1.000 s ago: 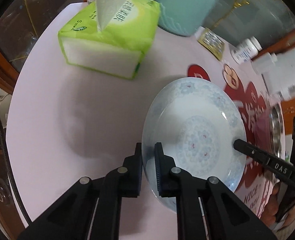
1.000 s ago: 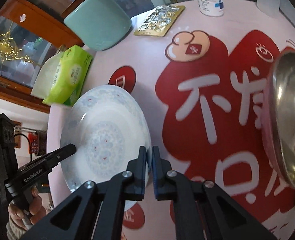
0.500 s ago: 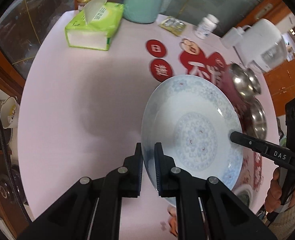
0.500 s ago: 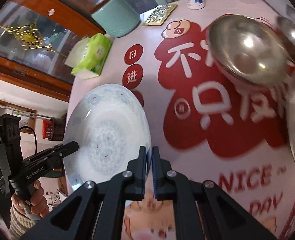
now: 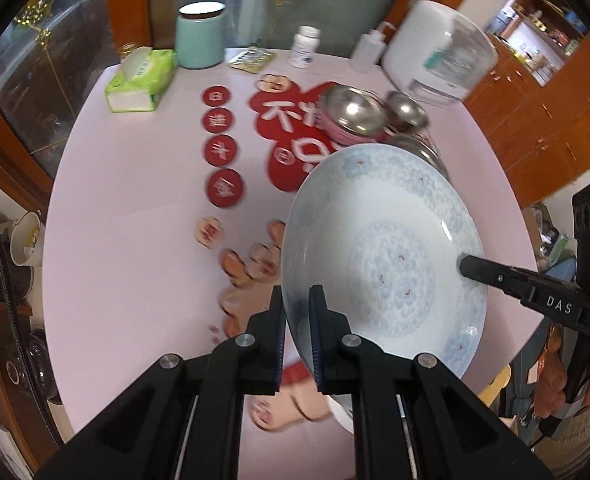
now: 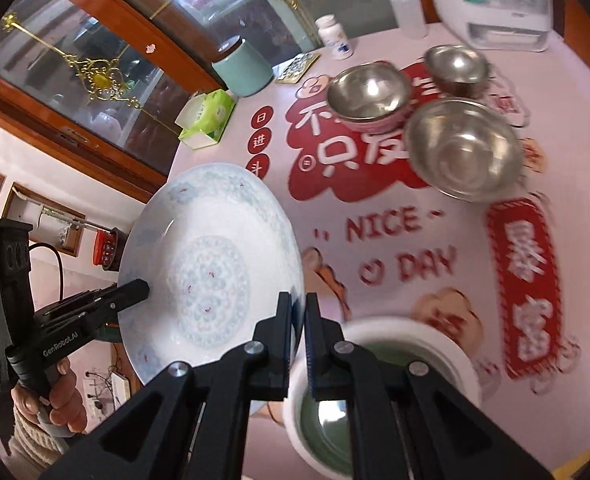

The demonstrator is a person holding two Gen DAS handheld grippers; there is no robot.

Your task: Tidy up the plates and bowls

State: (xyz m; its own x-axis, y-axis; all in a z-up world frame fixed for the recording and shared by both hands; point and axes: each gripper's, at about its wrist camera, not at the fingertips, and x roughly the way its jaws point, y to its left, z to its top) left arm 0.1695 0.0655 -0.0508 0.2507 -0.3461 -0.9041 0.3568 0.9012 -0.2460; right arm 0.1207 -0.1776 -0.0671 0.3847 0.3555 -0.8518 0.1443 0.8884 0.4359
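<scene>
A white plate with a pale blue flower pattern [image 5: 391,264] [image 6: 211,272] is held in the air above the round table. My left gripper [image 5: 297,320] is shut on its left rim. My right gripper [image 6: 299,320] is shut on the opposite rim. Three steel bowls stand on the red print: a pink-sided one [image 6: 369,94], a small one [image 6: 457,66] and a large one [image 6: 465,152]. A white bowl with a green inside [image 6: 379,396] sits right below the right gripper.
The pink table [image 5: 135,264] carries a green tissue pack [image 5: 141,80], a mint jar [image 5: 201,36], a pill bottle [image 5: 305,46], a squeeze bottle [image 5: 367,50] and a white appliance [image 5: 439,48] along its far edge. Wooden cabinets stand behind.
Both grippers have lifted the plate higher and drawn it back toward the near side of the table. The steel bowls and the white bowl have come into view.
</scene>
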